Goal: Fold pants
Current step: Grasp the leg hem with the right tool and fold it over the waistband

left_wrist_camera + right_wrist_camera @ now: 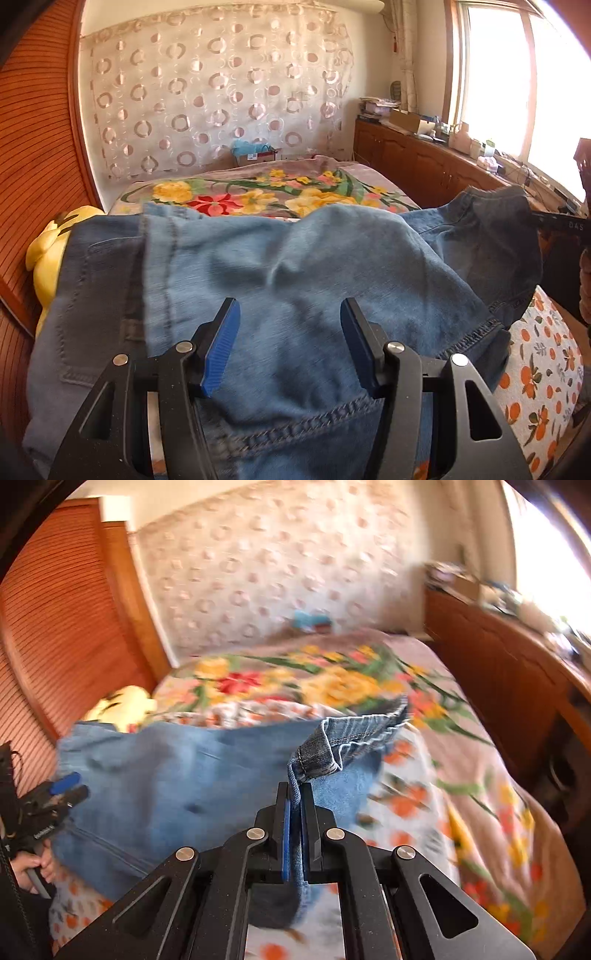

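Blue denim pants lie spread on the bed, seams and a pocket edge showing near me. My left gripper hovers over their middle, its blue pads wide apart and pressing on nothing. My right gripper is shut on a stitched edge of the pants and holds that corner lifted, with the gathered band hanging off beyond it. In the right wrist view the left gripper shows at the far left, held by a hand. The raised corner appears at the right of the left wrist view.
A floral blanket covers the far half of the bed, and an orange-print sheet the near part. A yellow plush toy lies by the slatted wooden panel on the left. A cluttered wooden cabinet runs under the window on the right.
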Demonstrator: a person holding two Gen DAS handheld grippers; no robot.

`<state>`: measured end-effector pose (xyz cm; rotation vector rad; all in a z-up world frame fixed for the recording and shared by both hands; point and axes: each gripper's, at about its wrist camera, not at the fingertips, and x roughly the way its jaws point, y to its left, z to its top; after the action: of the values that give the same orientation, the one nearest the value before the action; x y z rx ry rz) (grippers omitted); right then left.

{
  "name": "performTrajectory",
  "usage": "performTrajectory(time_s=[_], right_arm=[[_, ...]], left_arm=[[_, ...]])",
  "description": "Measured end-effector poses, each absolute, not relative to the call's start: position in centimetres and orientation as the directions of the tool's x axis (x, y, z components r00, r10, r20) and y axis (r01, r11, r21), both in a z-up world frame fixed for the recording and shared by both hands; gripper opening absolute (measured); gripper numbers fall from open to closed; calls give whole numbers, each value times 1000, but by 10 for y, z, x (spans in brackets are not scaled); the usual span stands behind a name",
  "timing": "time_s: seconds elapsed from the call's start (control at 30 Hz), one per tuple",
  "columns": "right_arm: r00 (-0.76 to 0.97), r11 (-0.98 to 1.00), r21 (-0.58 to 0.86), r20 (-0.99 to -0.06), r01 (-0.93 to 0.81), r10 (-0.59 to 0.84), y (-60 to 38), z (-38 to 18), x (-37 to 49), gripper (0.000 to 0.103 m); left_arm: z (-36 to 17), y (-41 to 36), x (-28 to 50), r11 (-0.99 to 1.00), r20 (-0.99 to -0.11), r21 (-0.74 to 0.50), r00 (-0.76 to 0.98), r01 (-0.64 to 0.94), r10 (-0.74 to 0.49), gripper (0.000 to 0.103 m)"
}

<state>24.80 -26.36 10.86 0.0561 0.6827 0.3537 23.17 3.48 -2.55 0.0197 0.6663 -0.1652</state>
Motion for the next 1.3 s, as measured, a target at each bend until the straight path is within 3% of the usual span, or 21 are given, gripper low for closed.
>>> performTrajectory(time_s=[0.3,0.43,0.77,1.0,1.07,1.2,1.3], right_arm=[[580,737,221,-491,-638,650,-110,159,236,4],[475,633,210,-499,-745,725,-49,158,214,4],[323,583,234,-648,-778,690,-5,80,207,4],[308,599,233,-685,-766,660,0,77,212,10],[322,603,226,-677,-765,662,-3,84,214,13],[357,615,213,-653,-759,668,-25,97,200,33],[388,622,189,-635,-760,668,-43,102,189,36]], left_arm=[[9,94,191,999,-566,-13,824,32,-34,58],[21,127,172,999,-542,-16,840,-40,25,58],[14,170,156,991,-543,-30,834,-127,91,58],[2,154,167,996,-563,-35,825,-88,53,58],[-2,149,172,997,-573,-29,819,-75,45,58],[-4,137,186,999,-588,-15,809,-41,24,58],[-5,128,191,1000,-592,-14,806,-19,7,58]])
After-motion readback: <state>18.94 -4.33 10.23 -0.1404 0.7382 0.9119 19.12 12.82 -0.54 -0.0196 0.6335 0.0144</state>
